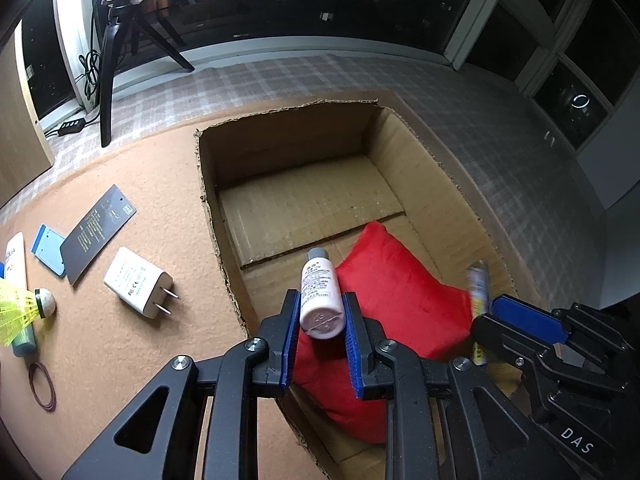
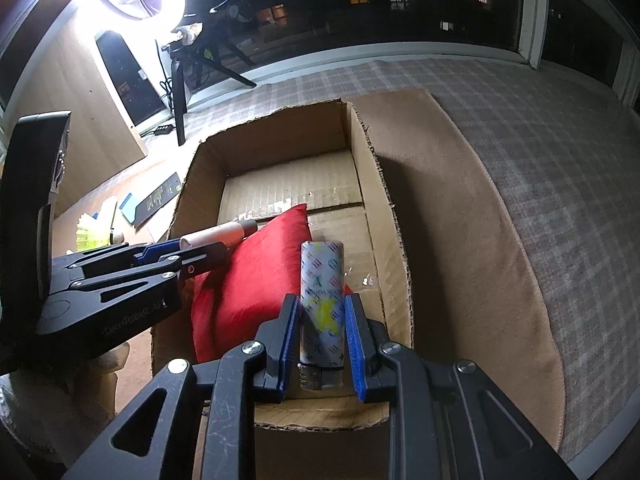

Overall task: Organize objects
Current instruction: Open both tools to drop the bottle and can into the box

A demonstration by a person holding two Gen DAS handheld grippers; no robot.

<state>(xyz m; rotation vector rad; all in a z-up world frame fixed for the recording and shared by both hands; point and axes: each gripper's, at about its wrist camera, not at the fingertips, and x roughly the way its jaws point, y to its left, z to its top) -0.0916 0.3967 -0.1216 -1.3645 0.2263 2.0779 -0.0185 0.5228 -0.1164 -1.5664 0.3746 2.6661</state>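
Note:
An open cardboard box (image 1: 280, 136) stands on a tan mat, with a red cushion (image 1: 400, 288) lying in its near half. My left gripper (image 1: 321, 296) is shut on a small pink bottle (image 1: 318, 276) with a grey cap, held over the cushion's left part. The right gripper (image 1: 486, 308) shows at the right edge with a patterned lighter (image 1: 478, 284). In the right wrist view my right gripper (image 2: 322, 300) is shut on that lighter (image 2: 322, 272), above the box floor just right of the cushion (image 2: 260, 272). The left gripper (image 2: 218, 246) with the bottle (image 2: 216, 236) reaches in from the left.
Left of the box on the mat (image 1: 140, 184) lie a white plug charger (image 1: 136, 282), a dark card (image 1: 100, 232), a blue card (image 1: 50, 248), a yellow shuttlecock (image 1: 24, 308), a tube (image 1: 18, 264) and a red rubber band (image 1: 42, 388). A black tripod (image 1: 112, 60) stands behind.

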